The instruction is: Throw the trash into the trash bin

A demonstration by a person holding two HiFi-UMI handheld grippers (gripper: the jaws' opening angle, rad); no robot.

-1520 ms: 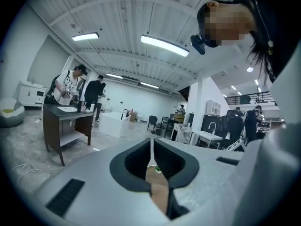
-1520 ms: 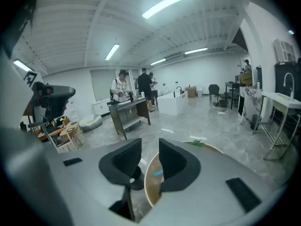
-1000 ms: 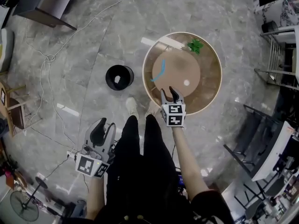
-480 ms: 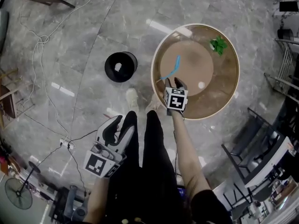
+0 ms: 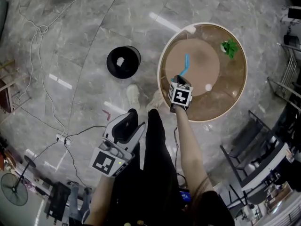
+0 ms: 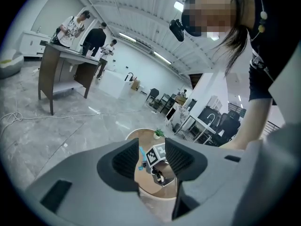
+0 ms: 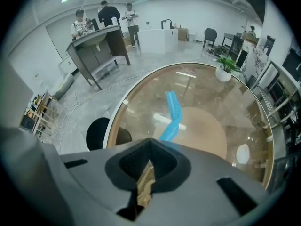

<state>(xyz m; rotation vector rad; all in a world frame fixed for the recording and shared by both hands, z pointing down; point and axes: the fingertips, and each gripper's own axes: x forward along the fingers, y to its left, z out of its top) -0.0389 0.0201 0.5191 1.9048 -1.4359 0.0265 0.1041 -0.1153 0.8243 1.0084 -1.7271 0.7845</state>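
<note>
Trash is lying on the table as one blue strip [image 5: 185, 65], bent in the middle, stretching across the brown centre disc of the single round glass table [image 5: 221, 95]. The person is holding two grippers. The right gripper [image 5: 181, 80] is pointing steeply down at the near end of the strip, and its jaws are pressing together with no gap between the tips. In the right gripper view the strip's end is running in behind those closed tips, so I cannot tell whether it is being pinched or only lying under them. The left gripper [image 5: 131, 122] is hanging low beside the person's dark trouser leg, well apart from the table, with its jaws spreading wide and nothing sitting between them; through the gap the left gripper view is showing only the distant table and the other gripper.

One black trash bin [image 5: 134, 69] is standing on the grey marble floor just left of the table, with one white scrap [image 5: 120, 60] lying inside it. Two other things are sitting on the glass: one small green plant [image 5: 229, 47] at the far rim and one small white round thing [image 5: 208, 87] near the disc's right edge. Two pale shoes [image 5: 133, 95] are showing between bin and table. White cables [image 5: 42, 32] are trailing over the floor. Three people [image 7: 109, 14] are standing at one dark counter [image 7: 96, 46] in the background.
</note>
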